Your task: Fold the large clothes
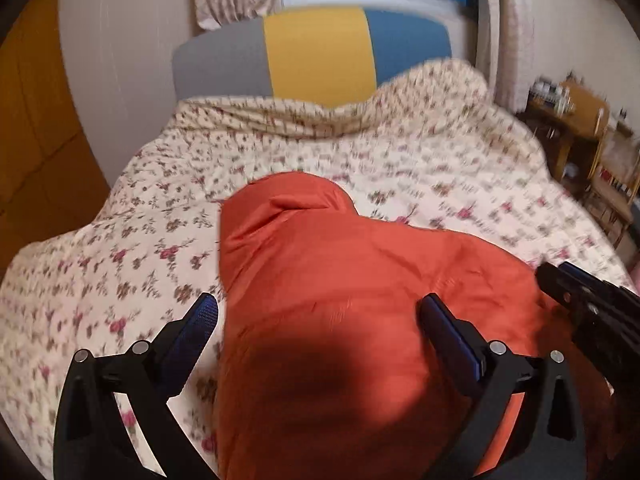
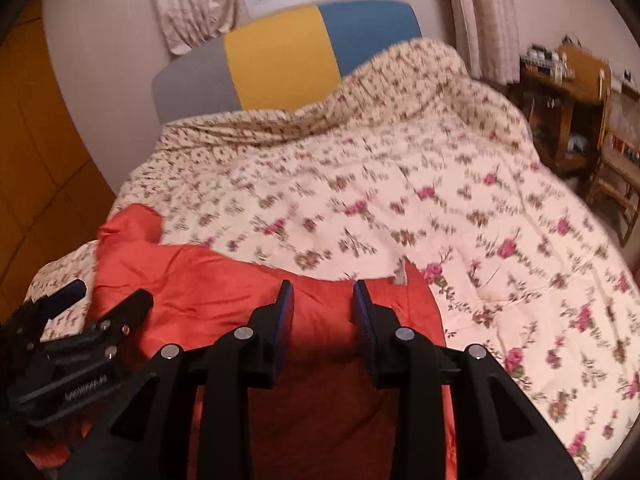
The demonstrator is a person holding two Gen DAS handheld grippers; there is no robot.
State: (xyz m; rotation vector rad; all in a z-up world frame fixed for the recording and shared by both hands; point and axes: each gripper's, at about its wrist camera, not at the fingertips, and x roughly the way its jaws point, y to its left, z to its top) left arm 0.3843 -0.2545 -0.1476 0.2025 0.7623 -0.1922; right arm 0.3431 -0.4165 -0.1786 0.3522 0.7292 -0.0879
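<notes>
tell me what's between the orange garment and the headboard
Only the floral quilt lies between the orange garment and the headboard; it is rumpled but has nothing else on it. Both wrist views show this.

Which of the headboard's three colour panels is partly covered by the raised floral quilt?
The blue panel, at the right end of the headboard: the floral quilt rises in front of it, while the yellow middle panel and grey left panel show more fully.

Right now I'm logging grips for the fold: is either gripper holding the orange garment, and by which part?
Nothing is held. The left gripper stands wide open above the orange garment, and the right gripper is also open, no cloth pinched.
</notes>
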